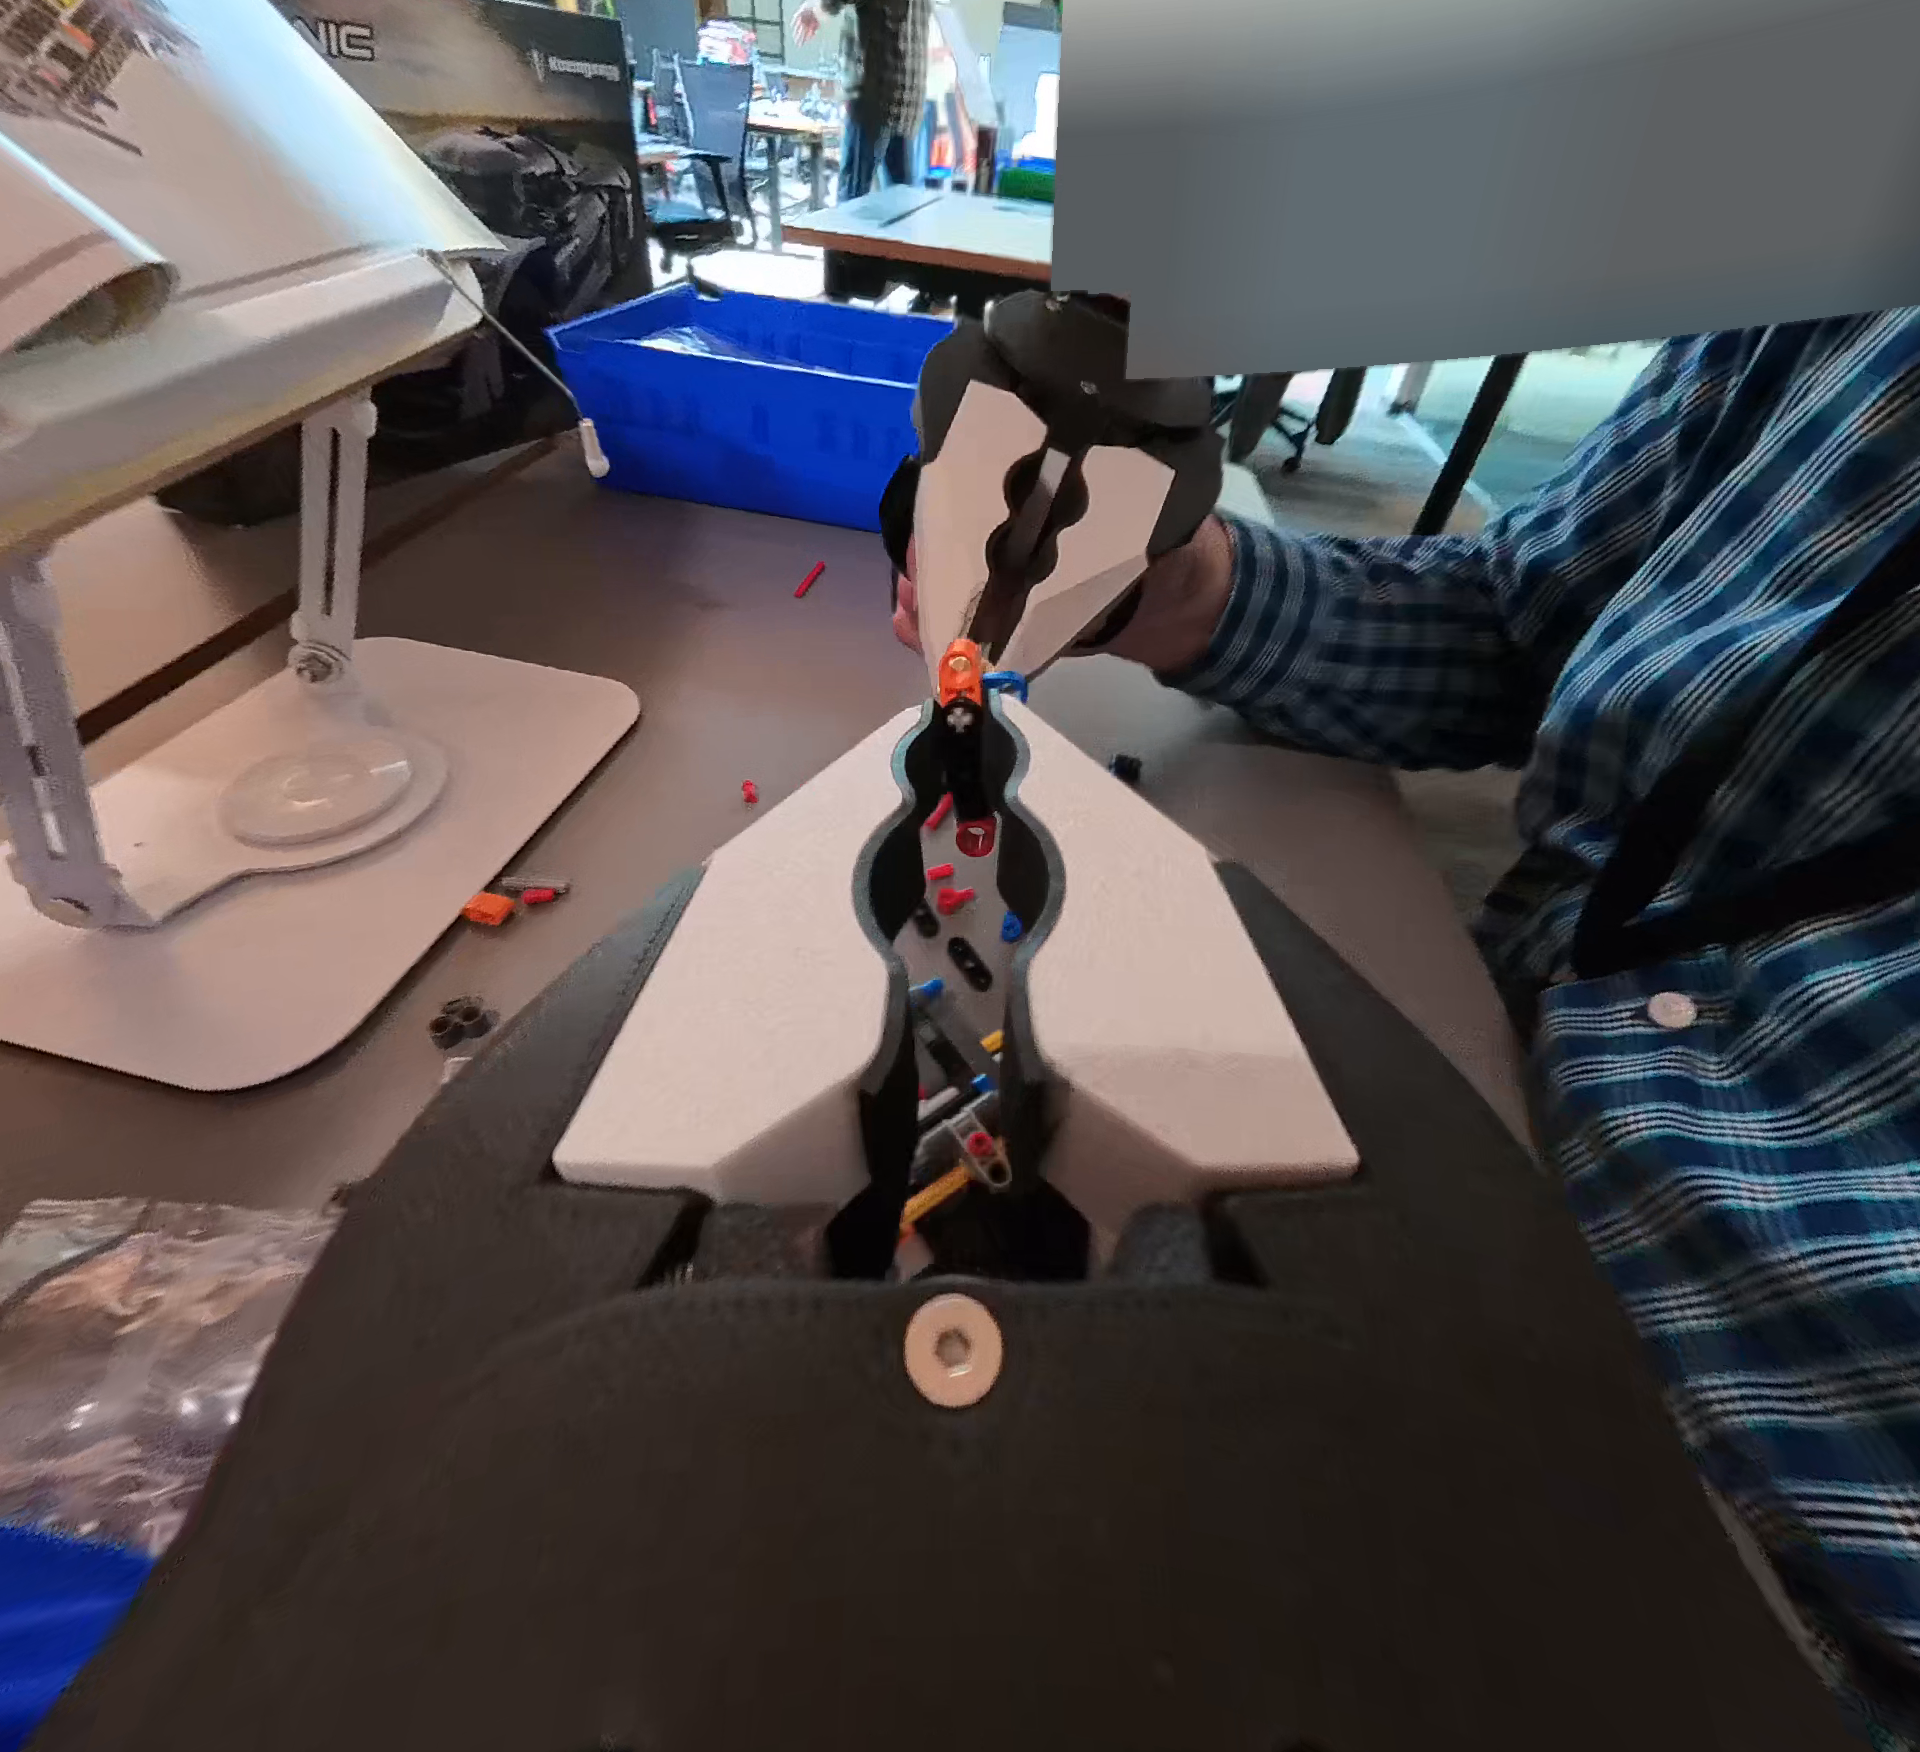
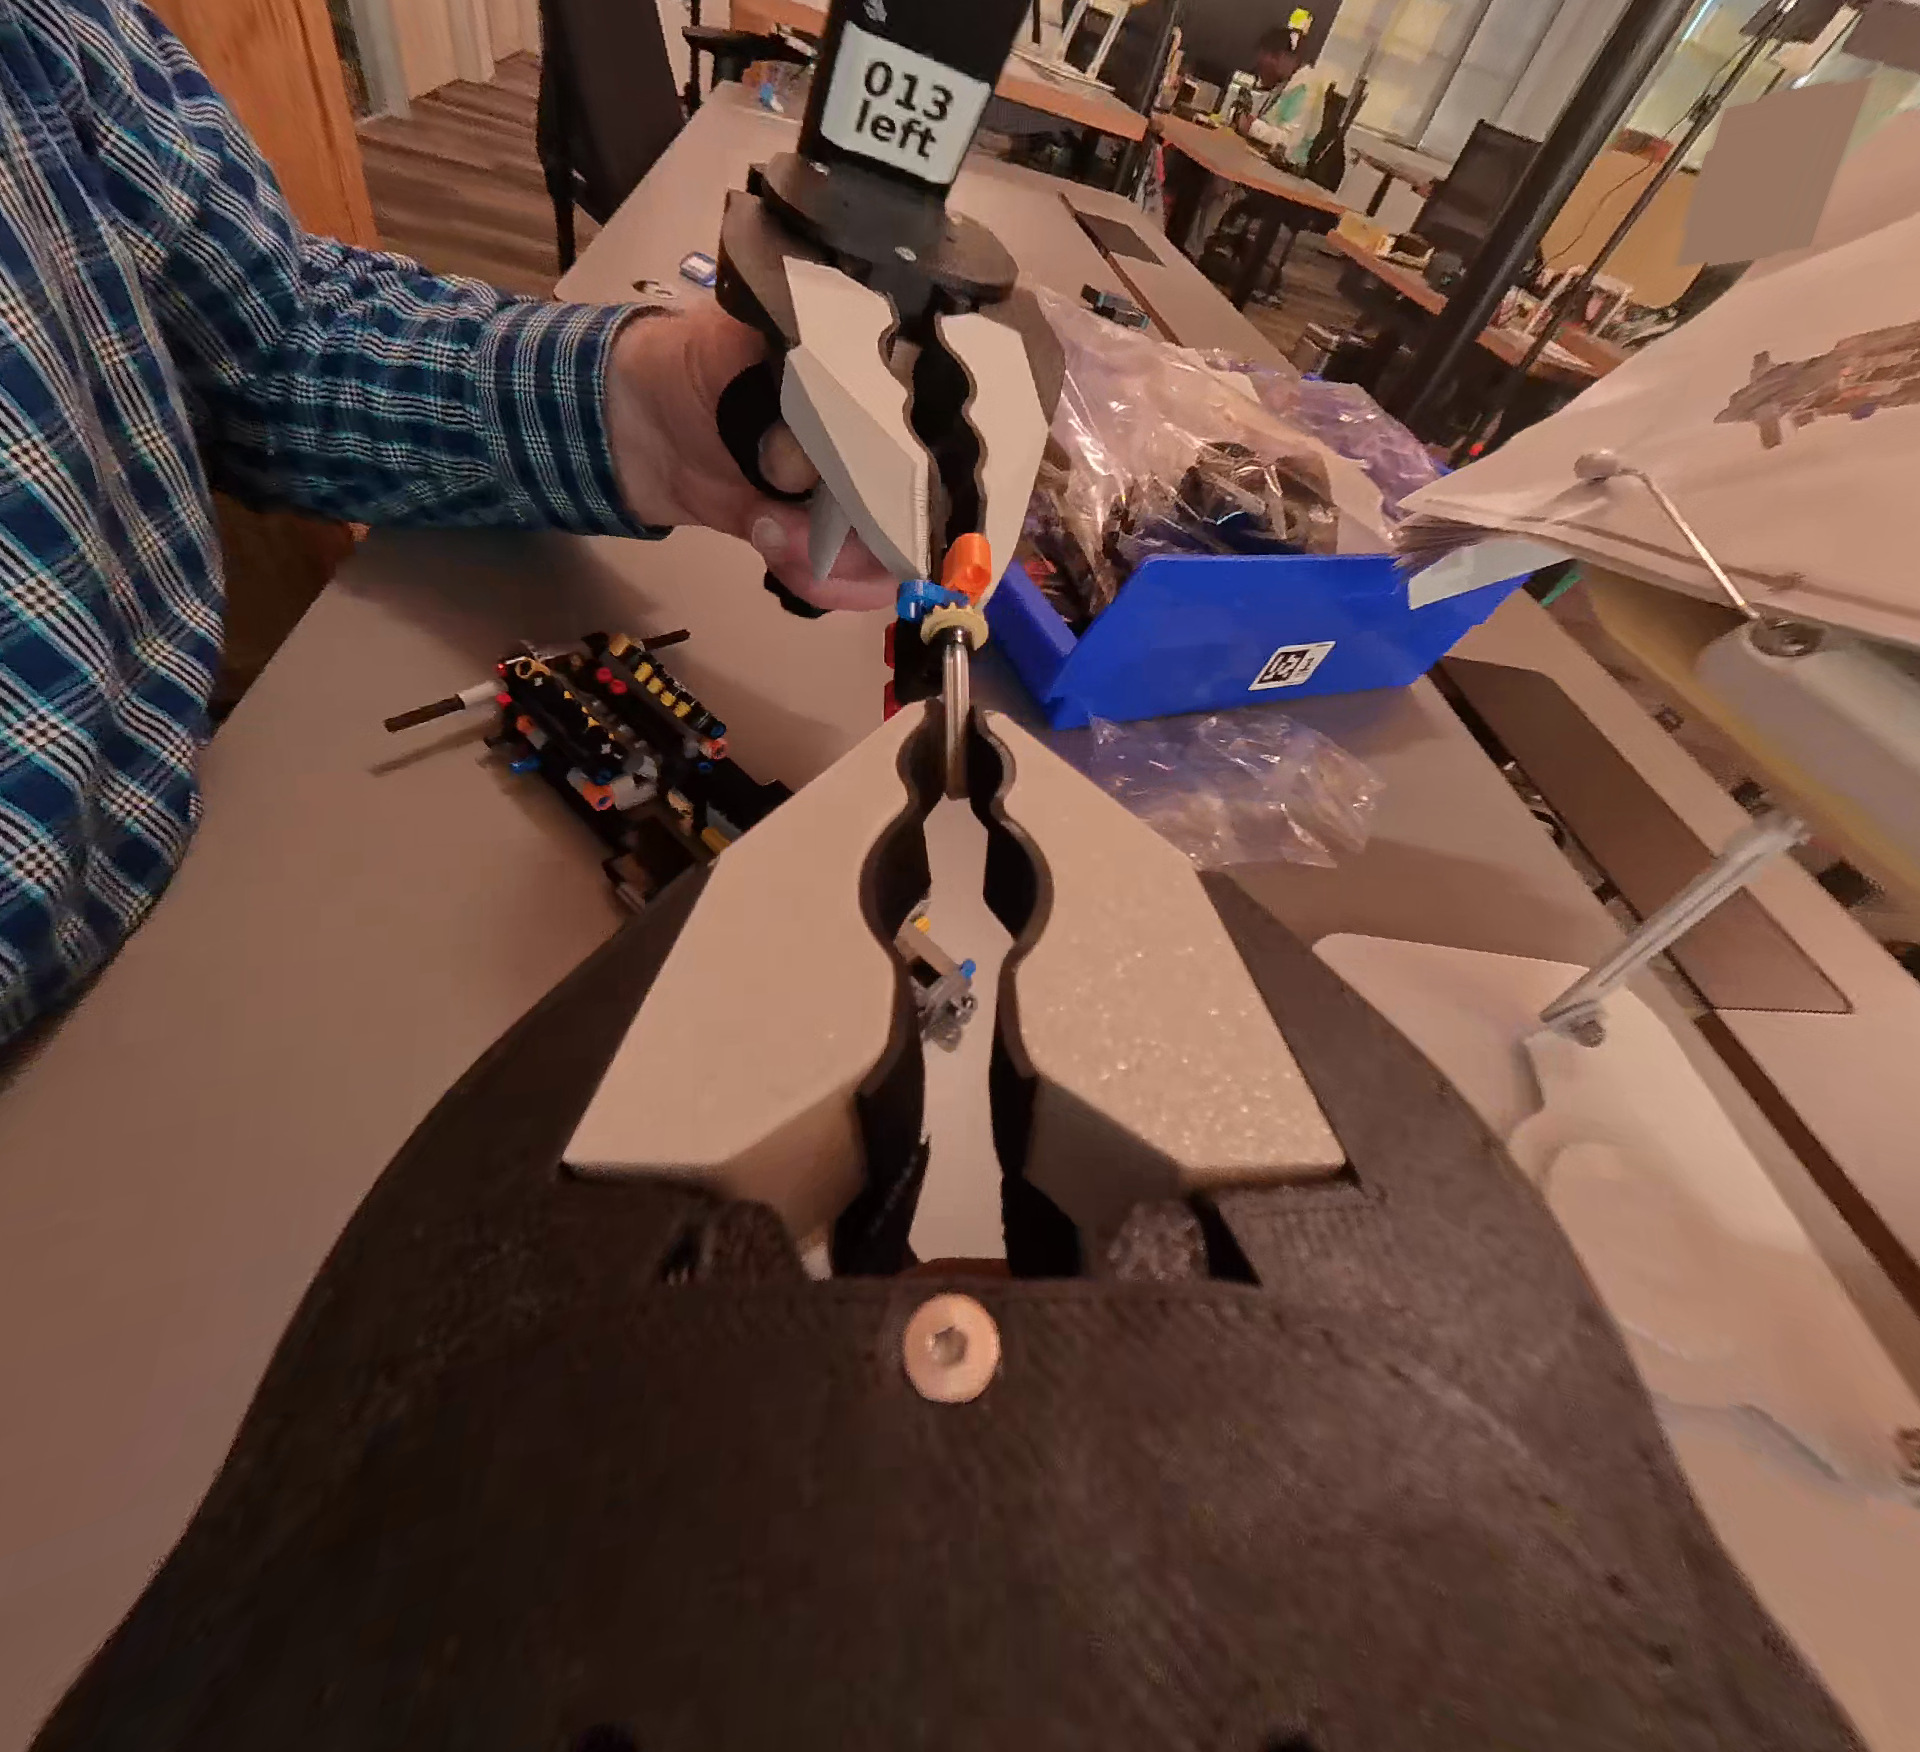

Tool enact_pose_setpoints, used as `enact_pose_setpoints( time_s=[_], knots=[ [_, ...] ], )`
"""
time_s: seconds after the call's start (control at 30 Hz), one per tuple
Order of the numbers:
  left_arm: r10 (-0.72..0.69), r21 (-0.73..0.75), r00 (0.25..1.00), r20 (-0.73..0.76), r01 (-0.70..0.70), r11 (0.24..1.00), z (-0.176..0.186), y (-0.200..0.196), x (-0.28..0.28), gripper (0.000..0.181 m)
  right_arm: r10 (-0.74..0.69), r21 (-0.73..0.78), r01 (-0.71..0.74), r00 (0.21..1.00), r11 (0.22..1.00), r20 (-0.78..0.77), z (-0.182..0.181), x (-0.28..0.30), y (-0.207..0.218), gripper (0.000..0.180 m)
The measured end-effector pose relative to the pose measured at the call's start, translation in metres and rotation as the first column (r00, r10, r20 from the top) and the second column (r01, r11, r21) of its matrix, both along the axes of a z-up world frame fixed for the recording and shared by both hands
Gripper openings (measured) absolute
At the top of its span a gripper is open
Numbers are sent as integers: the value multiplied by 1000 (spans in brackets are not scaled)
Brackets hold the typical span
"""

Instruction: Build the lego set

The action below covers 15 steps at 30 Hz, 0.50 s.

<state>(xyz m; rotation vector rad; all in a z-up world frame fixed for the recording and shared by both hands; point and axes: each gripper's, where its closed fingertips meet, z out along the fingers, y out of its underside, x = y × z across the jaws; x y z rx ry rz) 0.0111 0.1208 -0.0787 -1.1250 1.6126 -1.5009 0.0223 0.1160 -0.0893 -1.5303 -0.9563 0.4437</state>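
Observation:
My left gripper [image 1: 961, 715] is shut on a small black lego piece [image 1: 958, 746] topped by an orange connector [image 1: 958, 668], held above the table. It also shows in the right wrist view [image 2: 935, 559], pointing down. My right gripper [image 2: 951, 720] is shut on a grey axle [image 2: 956, 694] whose tan bush [image 2: 951, 627] meets the black piece beside a blue pin [image 2: 914, 601]. The right gripper [image 1: 992, 653] meets the left tip to tip. A partly built black lego assembly [image 2: 613, 726] lies on the table.
An instruction booklet [image 1: 208, 175] rests on a white stand [image 1: 312, 871] at left. A blue bin [image 1: 748, 414] stands behind, and another blue bin [image 2: 1247, 632] holds plastic bags [image 2: 1195, 455]. Loose red pins [image 1: 808, 578] and an orange piece [image 1: 488, 907] lie on the table. Only a small space, under 4 cm, lies between the two pairs of fingers. Both grippers' tips are roughly 15 cm from the partly built black lego assembly [image 2: 613, 726].

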Motion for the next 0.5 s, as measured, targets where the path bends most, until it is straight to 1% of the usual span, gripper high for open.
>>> enact_pose_setpoints(
  time_s=[0.1,0.27,0.37,0.5],
  knots=[
    [14,34,1000,-4,-14,999,0,0,0,5,6,5,-6,1000,1000,-6,-1,-1,0,1],
    [47,51,998,-31,-45,998,-5,4,1,5,-67,48,62,992,997,109,-9,1,7,1],
    [77,94,996,-52,-72,993,-10,5,3,5,-108,80,95,977,992,183,-14,2,11,4],
    [101,111,993,-63,-93,989,-12,6,5,5,-174,130,143,947,981,272,-18,5,15,1]
  ],
)
